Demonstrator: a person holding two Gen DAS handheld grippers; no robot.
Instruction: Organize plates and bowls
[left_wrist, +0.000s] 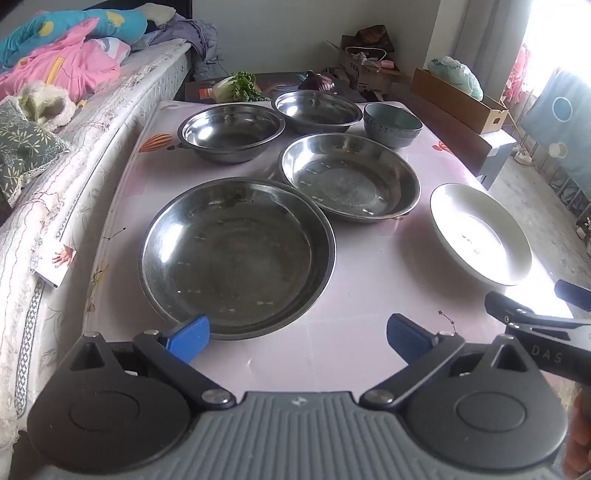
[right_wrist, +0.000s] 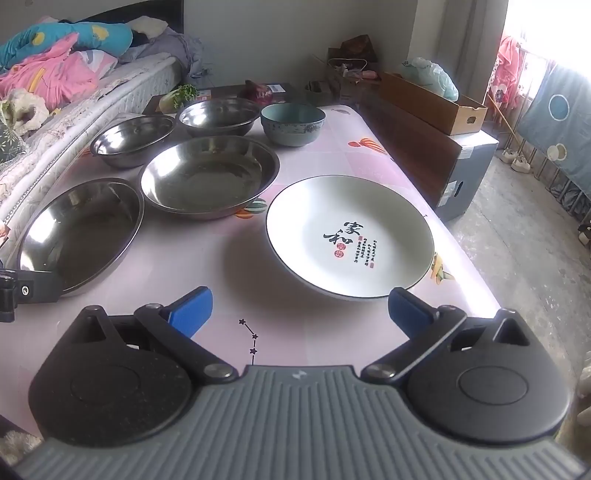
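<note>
Blue-padded fingers (left_wrist: 188, 338) of the left gripper (left_wrist: 297, 338) are spread wide at the bottom of the left view, with nothing between them; the right gripper (right_wrist: 299, 314) is likewise spread wide and empty at the bottom of its own view. Nothing has been stacked yet, it is judged.

Just beyond the left gripper, at lower centre, the largest steel plate (left_wrist: 236, 258) is seen, its near rim close to the left pad. A slip is likely if that thin, shiny rim is pinched only at its edge: the plate could tilt and clatter. The white plate (right_wrist: 349, 236), printed with dark characters, is found at centre right of the right view, near the table's right edge; a push rather than a lift could send it over. As ceramic, it would probably chip or break.

Further up, a second steel plate (left_wrist: 351, 177) is set, then two steel bowls (left_wrist: 231, 133) (left_wrist: 317, 112) and a blue-green bowl (left_wrist: 392, 123) at upper centre. These stand close together, so a wide gripper could knock a neighbour.

All are carried by a table (left_wrist: 351, 332) covered with a glossy pink patterned cloth, on which dishes may slide. A bed (left_wrist: 74, 122) with heaped bedding lies at left, cardboard boxes (left_wrist: 458, 99) and vegetables (left_wrist: 238, 86) at top, a bright window at upper right.
</note>
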